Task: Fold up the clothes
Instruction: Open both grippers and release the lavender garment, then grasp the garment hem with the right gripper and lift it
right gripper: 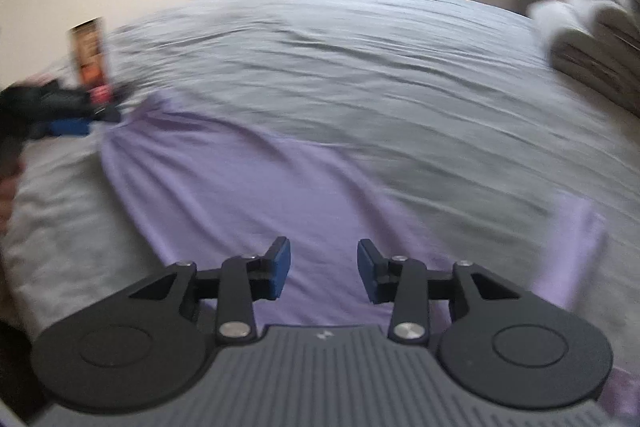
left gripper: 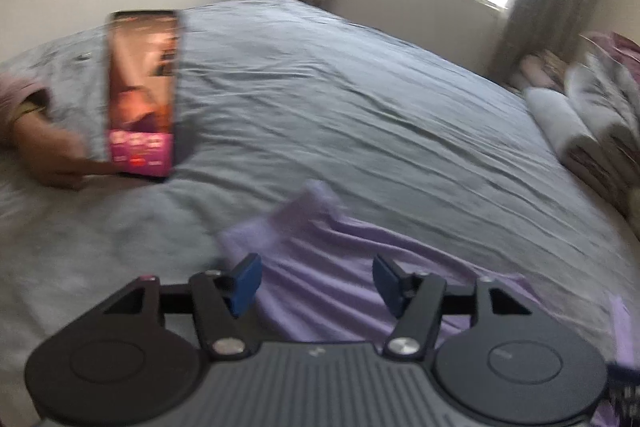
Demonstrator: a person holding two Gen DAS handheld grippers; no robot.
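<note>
I work on the bed (right gripper: 360,67), its grey sheet giving me a broad flat place to spread things out. On its near part lies the lilac garment (right gripper: 248,195), laid fairly flat with a few long wrinkles running across it, which I judge is how it should lie before a fold. Along the far right edge sits a stack of folded laundry (left gripper: 592,123), kept well apart, I suppose so finished pieces stay out of the way. At the left, a hand (left gripper: 56,151) props up a phone (left gripper: 140,95) with a lit screen, beside my working area. My left tongs (left gripper: 316,283) hover over one edge of the garment, spread, nothing between the blue pads. My right tongs (right gripper: 324,269) hang over the other end, also spread and empty. Both views are blurred, so finer creases I cannot tell.
</note>
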